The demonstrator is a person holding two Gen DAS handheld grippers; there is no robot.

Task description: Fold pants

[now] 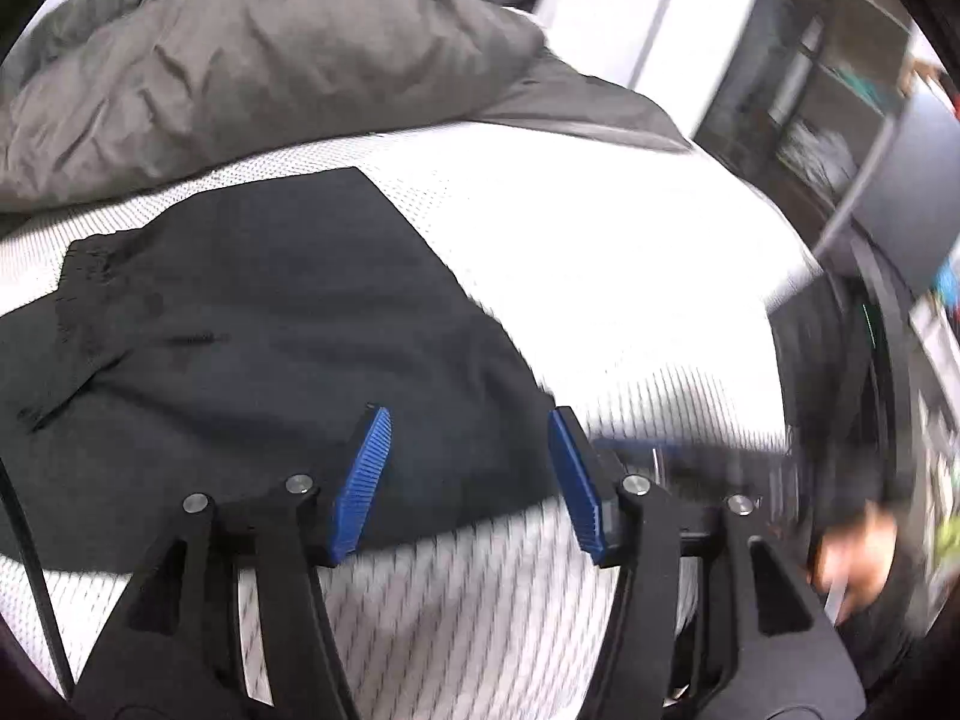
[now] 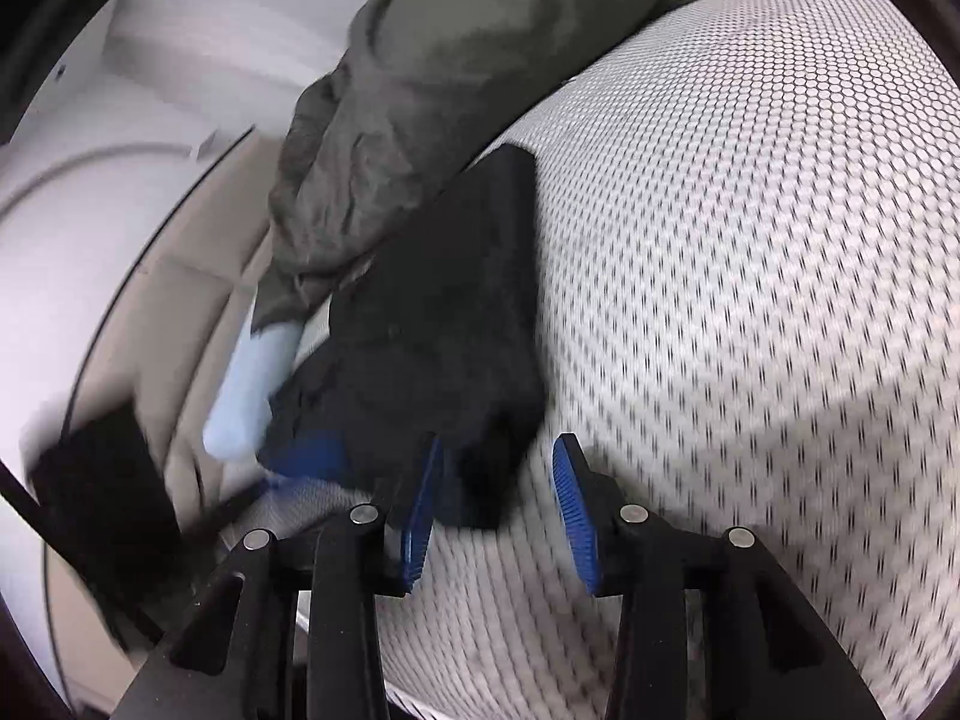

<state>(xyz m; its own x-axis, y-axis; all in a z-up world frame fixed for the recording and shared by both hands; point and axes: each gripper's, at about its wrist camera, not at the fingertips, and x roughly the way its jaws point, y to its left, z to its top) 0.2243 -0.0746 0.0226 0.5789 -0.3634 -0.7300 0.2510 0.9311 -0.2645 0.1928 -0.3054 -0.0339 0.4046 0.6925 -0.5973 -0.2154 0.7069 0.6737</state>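
The black pants (image 1: 258,324) lie folded into a compact dark slab on the white mesh-patterned bed (image 1: 600,276), toward its left side, with a rumpled grey duvet (image 1: 240,60) heaped just beyond their far edge. By the look of it, a fold has been laid down and let go: the left hand-held gripper (image 1: 471,480) hangs over the near right corner of the cloth, its blue pads (image 1: 363,480) apart with nothing pressed between them. The right hand-held gripper (image 2: 498,510) points down at the near end of the pants (image 2: 444,324) too; a dark corner of cloth sits between its blue pads (image 2: 576,510), yet the pads stand apart and do not seem to pinch it, though blur makes contact hard to rule out. A pale blue roll (image 2: 252,390) lies beside the pants at the bed's left edge, partly under the duvet (image 2: 456,90). Both tools tilt forward and downward over the near edge. If another fold is wanted, the next move calls for closing on the near hem at two corners and carrying it toward the far edge; otherwise only smoothing remains. At the right, a blurred hand (image 1: 852,558) shows.
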